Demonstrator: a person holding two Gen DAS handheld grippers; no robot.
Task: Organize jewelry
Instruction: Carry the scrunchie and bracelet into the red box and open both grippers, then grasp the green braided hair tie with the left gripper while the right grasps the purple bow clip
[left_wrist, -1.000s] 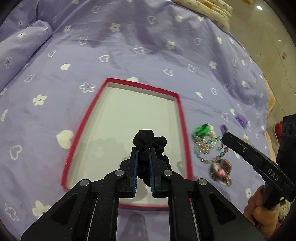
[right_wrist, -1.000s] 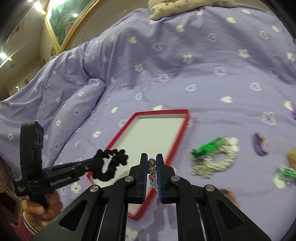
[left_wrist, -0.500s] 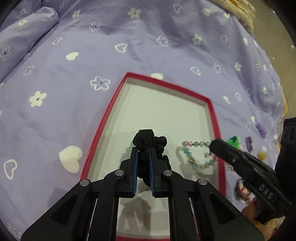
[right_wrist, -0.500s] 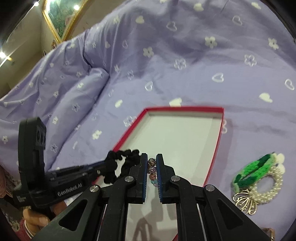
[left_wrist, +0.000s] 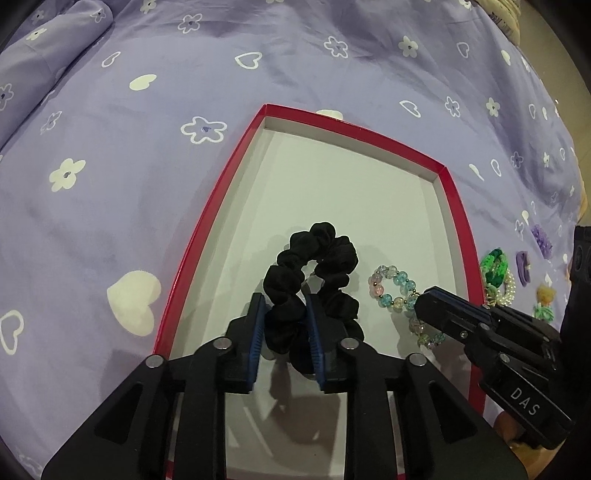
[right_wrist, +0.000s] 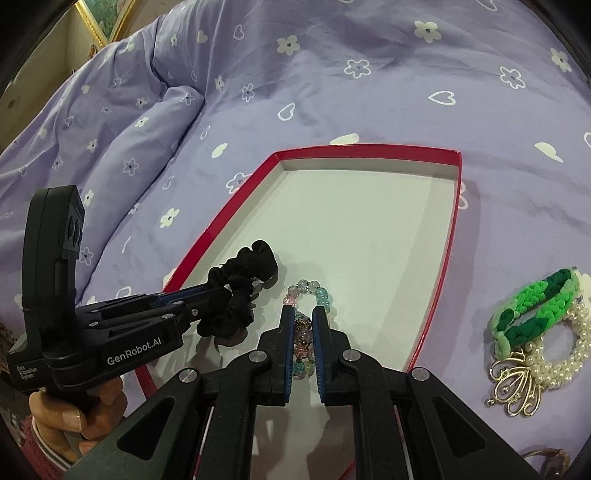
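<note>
My left gripper (left_wrist: 284, 314) sits parted around the black scrunchie (left_wrist: 314, 266) lying in the red tray (left_wrist: 458, 206); my right gripper (right_wrist: 304, 321), slightly apart, straddles the bead bracelet (right_wrist: 308, 291) beside it.

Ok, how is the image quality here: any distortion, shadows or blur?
Left wrist view: strong fisheye bending of the red box rim, dark corners, sharp focus; soft shadows under the black scrunchie. Right wrist view: same bending; the green band near the edge looks slightly soft.
</note>
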